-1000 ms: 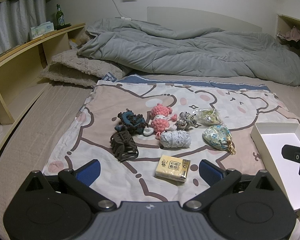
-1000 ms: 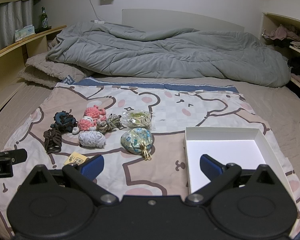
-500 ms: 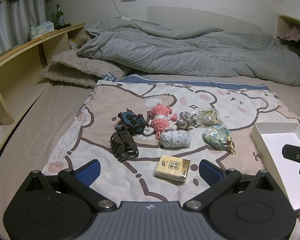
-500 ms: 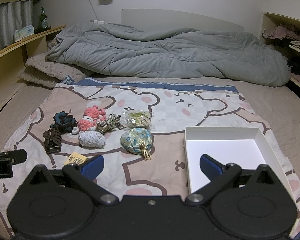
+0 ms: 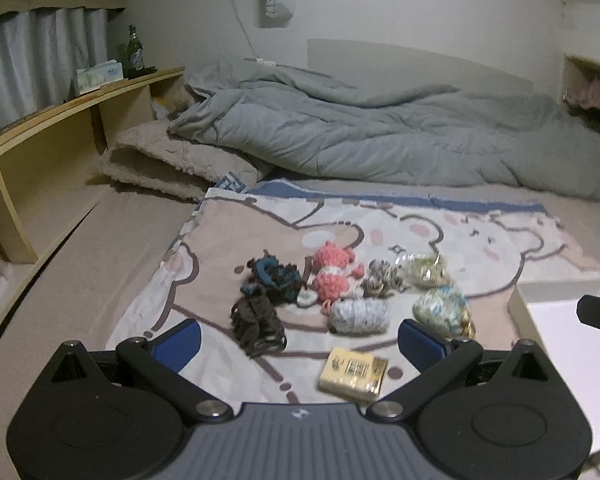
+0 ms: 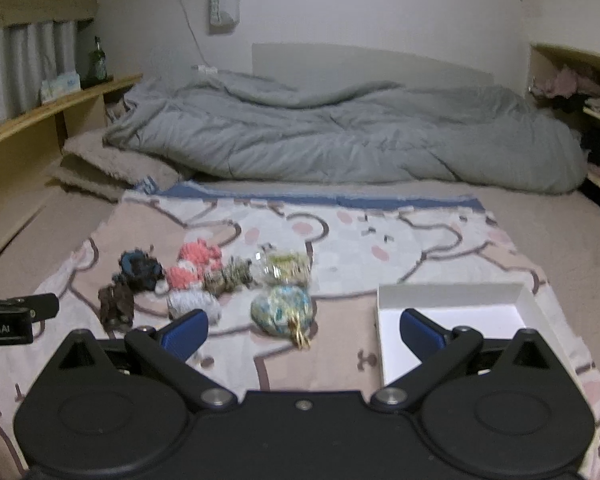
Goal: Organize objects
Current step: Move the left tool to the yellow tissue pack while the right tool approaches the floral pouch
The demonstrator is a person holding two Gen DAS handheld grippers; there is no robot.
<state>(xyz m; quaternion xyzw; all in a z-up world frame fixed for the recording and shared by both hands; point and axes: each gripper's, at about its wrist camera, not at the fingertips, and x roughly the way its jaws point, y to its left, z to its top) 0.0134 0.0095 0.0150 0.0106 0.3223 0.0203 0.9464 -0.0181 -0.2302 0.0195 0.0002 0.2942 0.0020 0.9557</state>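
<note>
Both the left gripper (image 5: 299, 342) and right gripper (image 6: 303, 332) gape empty; only the left view shows the yellow packet (image 5: 353, 368) just ahead.

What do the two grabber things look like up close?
Both are black plastic with round discs on each side. The left gripper has a ribbed grey middle plate; the right gripper is all black. Each has silver screws and blue padded jaws. White lettering marks the left one's side.
</note>
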